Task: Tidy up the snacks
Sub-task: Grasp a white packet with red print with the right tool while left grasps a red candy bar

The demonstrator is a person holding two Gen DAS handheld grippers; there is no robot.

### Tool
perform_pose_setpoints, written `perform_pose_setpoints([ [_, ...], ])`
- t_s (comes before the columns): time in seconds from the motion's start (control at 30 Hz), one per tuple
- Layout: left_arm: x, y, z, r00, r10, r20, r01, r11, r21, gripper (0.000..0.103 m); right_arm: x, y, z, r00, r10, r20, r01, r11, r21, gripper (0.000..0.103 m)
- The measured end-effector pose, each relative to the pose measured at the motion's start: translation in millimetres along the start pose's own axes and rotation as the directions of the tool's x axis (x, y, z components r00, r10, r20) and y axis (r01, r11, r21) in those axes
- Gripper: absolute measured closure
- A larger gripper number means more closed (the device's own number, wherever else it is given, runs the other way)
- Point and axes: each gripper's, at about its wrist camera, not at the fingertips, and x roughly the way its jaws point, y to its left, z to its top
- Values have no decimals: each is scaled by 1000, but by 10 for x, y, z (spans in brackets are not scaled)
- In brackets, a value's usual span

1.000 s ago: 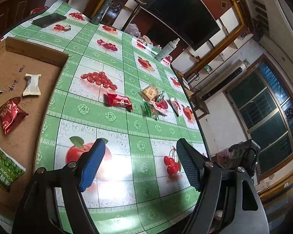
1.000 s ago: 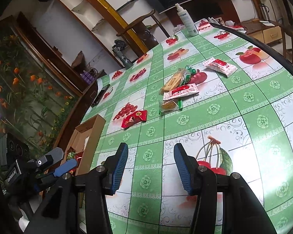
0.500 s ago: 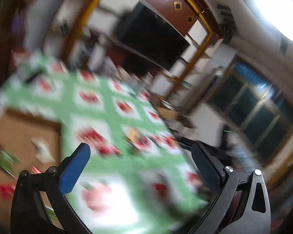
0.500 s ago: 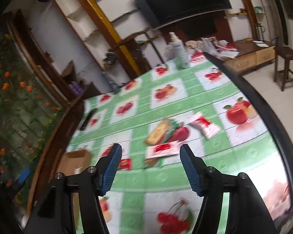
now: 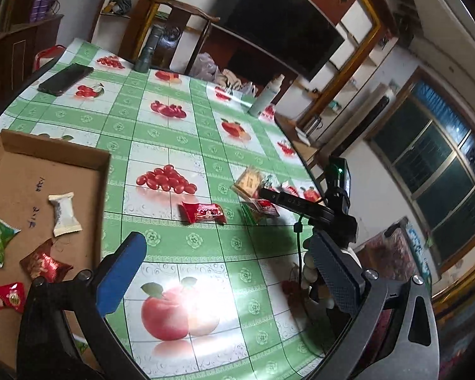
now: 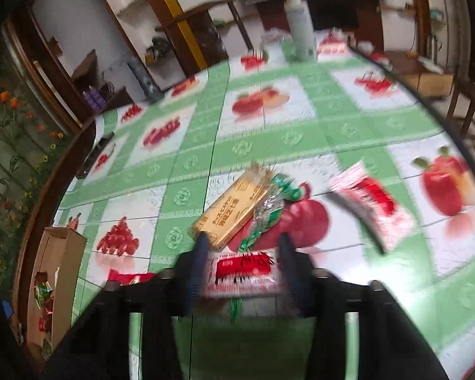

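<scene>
Right tongs (image 6: 240,264) were held spread, nothing pinched, low over the table with a red-and-white packet (image 6: 242,269) lying directly between the fingers. Packet's long axis was seen running crosswise, finger to finger, so a close would likely catch its short ends; the frame was too blurred to confirm contact. Right hand was judged clearly nearer to it. Left tongs (image 5: 228,272) were also spread and empty, well back from the loose snacks. Cardboard tray (image 5: 57,155) was seen at the left, already holding several wrapped snacks. Tablecloth (image 5: 205,139), glossy green checks with fruit prints, looked slick. Just beyond the right tongs were a tan biscuit bar (image 6: 231,212), a green wrapper (image 6: 269,209) touching it, and a second red-white packet (image 6: 373,202). One red packet (image 5: 202,212) lay apart, between tray and cluster.
</scene>
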Motion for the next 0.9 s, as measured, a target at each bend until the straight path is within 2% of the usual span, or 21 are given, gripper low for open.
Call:
perform_pose_setpoints([
  [0.03,43,-2,22,1000,8,-12,-8,1000,8,0,46,-16,-8,1000,6,-18,-6,1000,9,81],
  [0.07,102,-9,39,1000,13,-29,-13,1000,18,0,49,-22,-35,1000,17,-23,-17,1000,9,82],
  [0.13,195,-24,64,998,16,-59,-14,1000,27,0,8,-13,-122,996,64,-58,-64,998,3,82],
  [0.23,488,-48,136,993,7,-119,-3,1000,27,0,-42,9,-261,977,181,-112,-185,982,-24,79],
  [0.3,764,-106,204,986,21,-164,-12,998,59,0,-40,-52,-330,974,208,-93,-211,977,-20,79],
  [0.33,898,-126,228,982,34,-186,-21,997,71,0,-20,-107,-357,975,205,-87,-206,979,-2,82],
  [0.4,1148,-134,268,973,51,-224,-34,996,78,5,-40,-174,-347,970,230,-73,-228,973,30,78],
  [0.47,1361,-113,292,966,62,-250,-44,996,74,13,-77,-198,-340,978,202,-49,-201,979,25,77],
  [0.53,1506,-96,299,959,68,-275,-49,996,76,26,-92,-218,-332,980,194,-41,-193,981,36,77],
  [0.6,1603,-100,265,953,109,-282,-82,991,107,44,-99,-237,-332,977,210,-41,-208,977,53,74],
  [0.8,1561,-232,93,937,134,-323,-70,977,203,47,-113,-220,-320,961,270,-57,-265,961,74,69],
  [0.9,1476,-315,46,942,141,-305,-66,968,243,47,-97,-178,-322,955,287,-75,-282,957,73,69],
])
